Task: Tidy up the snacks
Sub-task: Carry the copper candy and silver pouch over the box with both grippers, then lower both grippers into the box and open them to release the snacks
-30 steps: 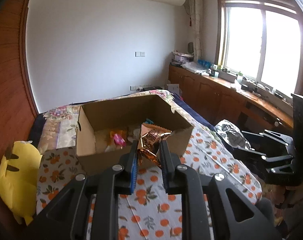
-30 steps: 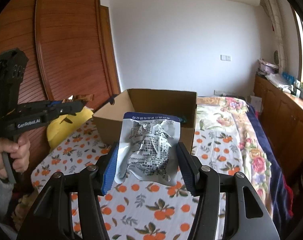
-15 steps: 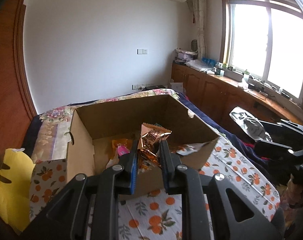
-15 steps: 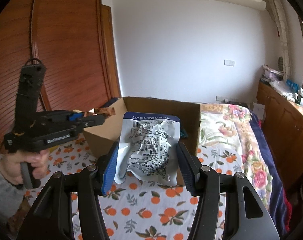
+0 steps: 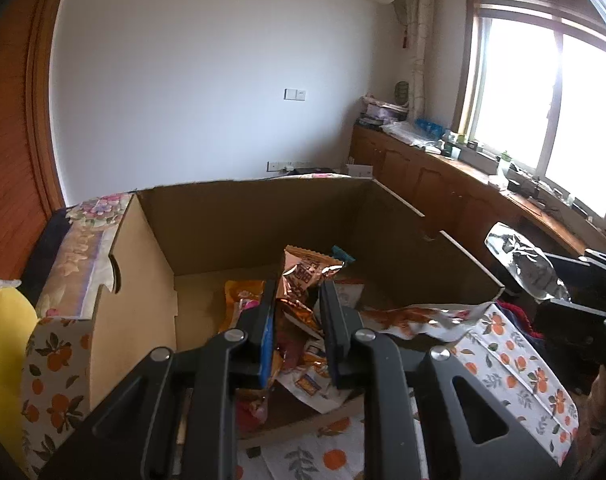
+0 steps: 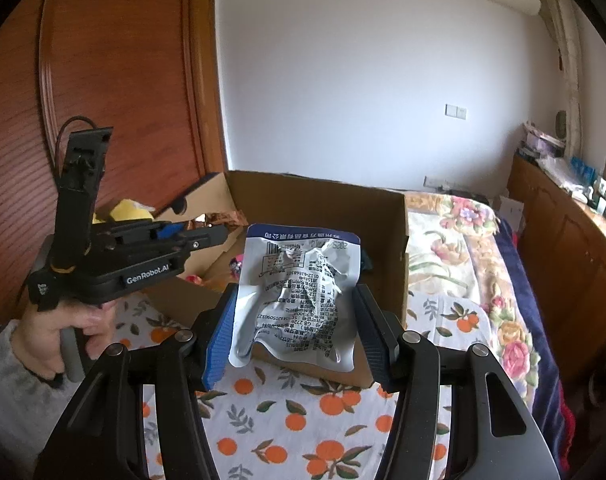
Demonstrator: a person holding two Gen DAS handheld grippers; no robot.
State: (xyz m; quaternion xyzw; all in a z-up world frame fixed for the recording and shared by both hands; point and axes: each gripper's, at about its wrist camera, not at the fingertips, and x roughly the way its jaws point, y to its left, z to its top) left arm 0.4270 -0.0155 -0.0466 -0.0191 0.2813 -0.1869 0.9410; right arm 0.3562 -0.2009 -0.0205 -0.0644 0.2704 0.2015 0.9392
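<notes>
Copper snack packet (image 5: 303, 280) clenched in left gripper (image 5: 297, 300) over cardboard box (image 5: 259, 216), frame centre; silver pouch (image 6: 299, 292) grasped by right gripper (image 6: 297, 312).

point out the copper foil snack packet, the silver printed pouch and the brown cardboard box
copper foil snack packet (image 5: 307, 274), left wrist view, on its printed upper face
silver printed pouch (image 6: 303, 292), right wrist view, on its crumpled middle
brown cardboard box (image 5: 247, 224), left wrist view, on the inside of its far wall

Both grippers are black with blue pads and silver screws. The left gripper (image 6: 219, 236) reads "GenRobot.AI". A grey sleeve (image 6: 11, 384) covers the wrist.
</notes>
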